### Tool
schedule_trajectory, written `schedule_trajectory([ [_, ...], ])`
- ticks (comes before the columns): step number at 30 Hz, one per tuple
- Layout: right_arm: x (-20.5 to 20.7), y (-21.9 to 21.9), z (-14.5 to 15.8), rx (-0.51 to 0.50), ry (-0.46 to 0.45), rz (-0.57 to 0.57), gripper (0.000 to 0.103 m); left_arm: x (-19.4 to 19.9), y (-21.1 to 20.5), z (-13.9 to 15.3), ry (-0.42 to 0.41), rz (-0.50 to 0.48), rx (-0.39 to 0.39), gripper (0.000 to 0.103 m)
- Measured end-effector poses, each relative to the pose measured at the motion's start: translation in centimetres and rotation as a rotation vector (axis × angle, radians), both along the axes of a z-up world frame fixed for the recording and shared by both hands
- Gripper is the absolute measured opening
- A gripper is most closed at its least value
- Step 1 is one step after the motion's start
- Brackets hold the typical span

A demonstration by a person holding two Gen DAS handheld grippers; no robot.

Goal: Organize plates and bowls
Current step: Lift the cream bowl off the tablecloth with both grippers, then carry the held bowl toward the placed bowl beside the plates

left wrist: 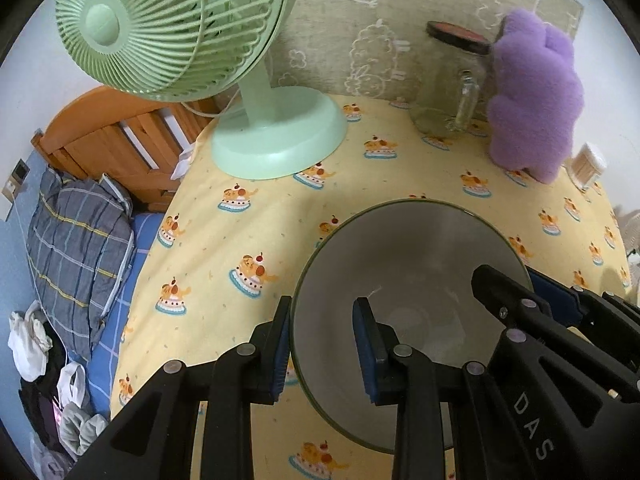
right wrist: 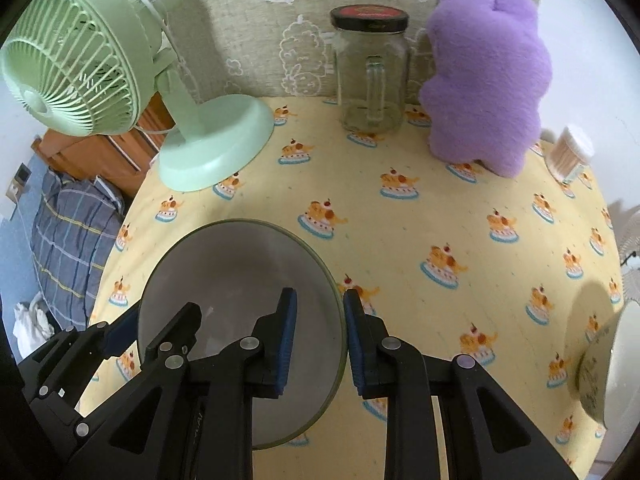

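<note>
A grey bowl [left wrist: 408, 264] with a dark green rim sits on the yellow patterned tablecloth [left wrist: 248, 240]. My left gripper [left wrist: 324, 344] straddles the bowl's left rim, jaws apart, one finger inside and one outside. My right gripper [right wrist: 320, 340] straddles the same bowl's [right wrist: 240, 264] right rim, one finger inside, one outside, with a gap to the rim. Each gripper's fingers [left wrist: 504, 288] show in the other's view. A second pale bowl [right wrist: 612, 364] lies tilted at the right edge of the right wrist view.
A green fan [right wrist: 132, 80] stands at the back left. A lidded glass jar [right wrist: 372, 76], a purple plush toy [right wrist: 488, 80] and a tub of cotton swabs [right wrist: 570, 156] line the back. A bed [left wrist: 80, 232] lies beyond the table's left edge.
</note>
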State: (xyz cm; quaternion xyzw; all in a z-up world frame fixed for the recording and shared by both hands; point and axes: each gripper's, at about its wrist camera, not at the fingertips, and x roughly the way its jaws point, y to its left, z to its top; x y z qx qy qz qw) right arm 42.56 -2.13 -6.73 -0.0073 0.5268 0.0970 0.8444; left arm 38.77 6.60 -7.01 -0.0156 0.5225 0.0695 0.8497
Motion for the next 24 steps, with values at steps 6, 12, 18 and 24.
schedule_trajectory([
  [6, -2.0, -0.7, 2.1, 0.001, -0.031, -0.012, 0.027, -1.7, -0.7, 2.1, -0.03, -0.013, 0.002, 0.028],
  [12, -4.6, -1.5, 5.0, 0.003, -0.074, -0.026, 0.027, -3.8, -1.2, 4.6, -0.069, -0.025, -0.001, 0.028],
  [18, -7.8, -2.2, 7.1, 0.017, -0.102, -0.04, 0.027, -6.5, -1.5, 6.0, -0.081, -0.048, -0.009, 0.028],
  [24, -11.7, -2.4, 8.1, 0.013, -0.111, -0.048, 0.027, -10.1, -1.7, 7.0, -0.094, -0.072, 0.004, 0.028],
])
